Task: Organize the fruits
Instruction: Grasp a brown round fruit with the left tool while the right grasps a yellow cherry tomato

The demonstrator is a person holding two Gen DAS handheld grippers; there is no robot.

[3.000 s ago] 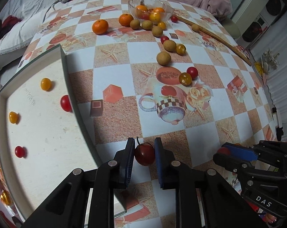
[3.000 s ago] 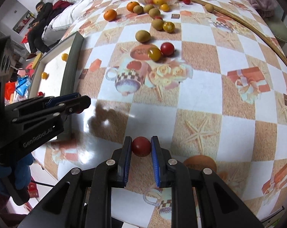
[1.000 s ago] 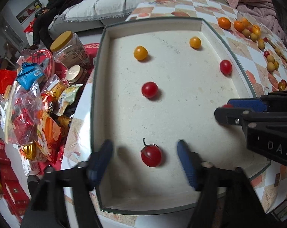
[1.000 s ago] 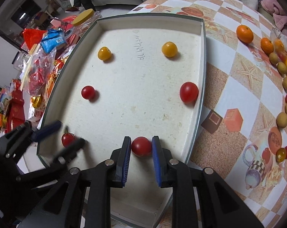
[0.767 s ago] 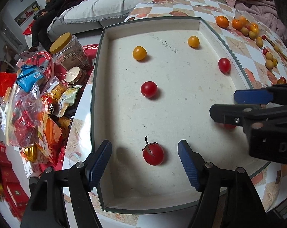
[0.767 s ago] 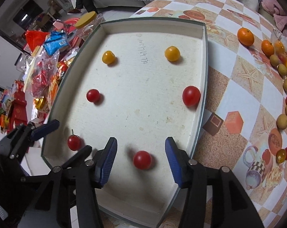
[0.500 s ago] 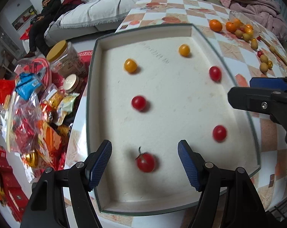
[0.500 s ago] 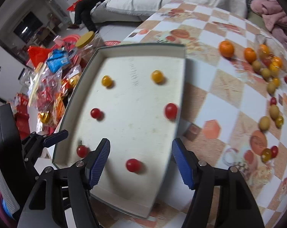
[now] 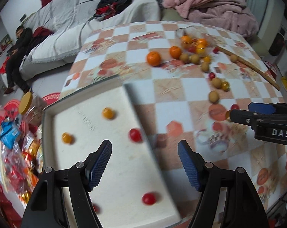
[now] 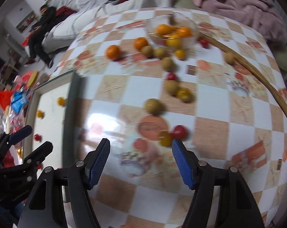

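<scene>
Tomatoes (image 9: 135, 135) lie inside the tray rim (image 9: 137, 112); both tools gape empty.

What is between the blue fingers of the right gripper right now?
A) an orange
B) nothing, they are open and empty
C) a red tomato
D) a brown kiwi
B: the right gripper stands wide open above the checkered tablecloth with nothing between its pads; the nearest red tomato and yellow tomato lie on the cloth just beyond its right fingertip.
</scene>
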